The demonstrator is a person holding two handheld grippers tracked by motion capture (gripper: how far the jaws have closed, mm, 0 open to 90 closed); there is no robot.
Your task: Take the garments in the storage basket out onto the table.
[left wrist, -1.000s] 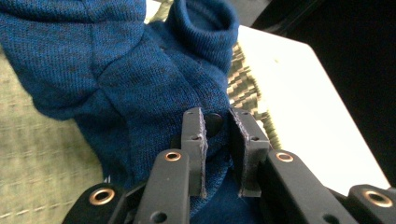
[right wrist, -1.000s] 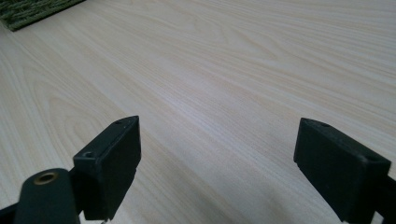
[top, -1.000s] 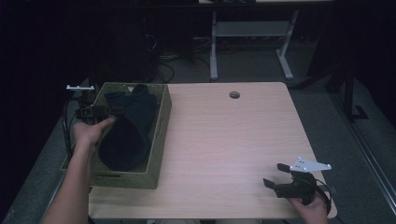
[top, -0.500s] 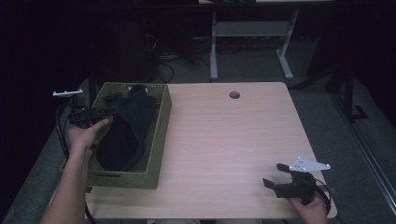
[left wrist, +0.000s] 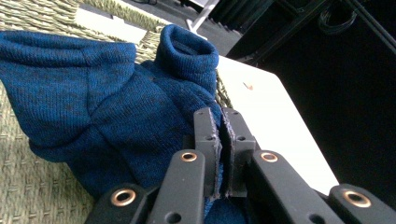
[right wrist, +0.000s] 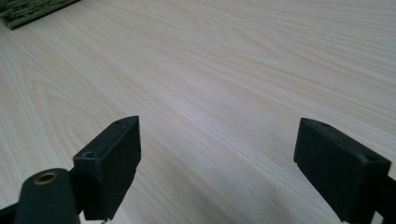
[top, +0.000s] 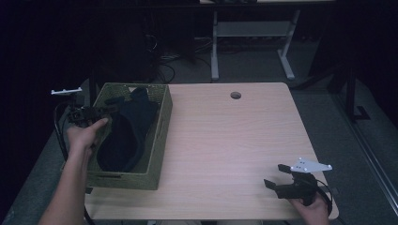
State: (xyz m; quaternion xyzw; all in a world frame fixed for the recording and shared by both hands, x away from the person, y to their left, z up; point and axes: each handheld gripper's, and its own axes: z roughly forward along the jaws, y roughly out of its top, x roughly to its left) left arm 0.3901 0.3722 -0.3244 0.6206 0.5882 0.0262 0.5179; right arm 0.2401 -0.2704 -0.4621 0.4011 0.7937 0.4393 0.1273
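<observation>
Two grippers at a pale wood-grain table [top: 225,140]: from above, left gripper [top: 96,112] drawn back toward the near-left rim of the woven basket [top: 162,126], right gripper [top: 281,180] idle. Left gripper view: jaws just closed, pinching a fold of the blue knitted sweater [left wrist: 93,107] lying in the basket; lift-out seemingly next. Right gripper view: jaws wide apart, empty.

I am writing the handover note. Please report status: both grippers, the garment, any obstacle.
Left gripper shut on blue knitted sweater in woven basket. Right gripper open, empty, over wooden table. No obstacle.
</observation>
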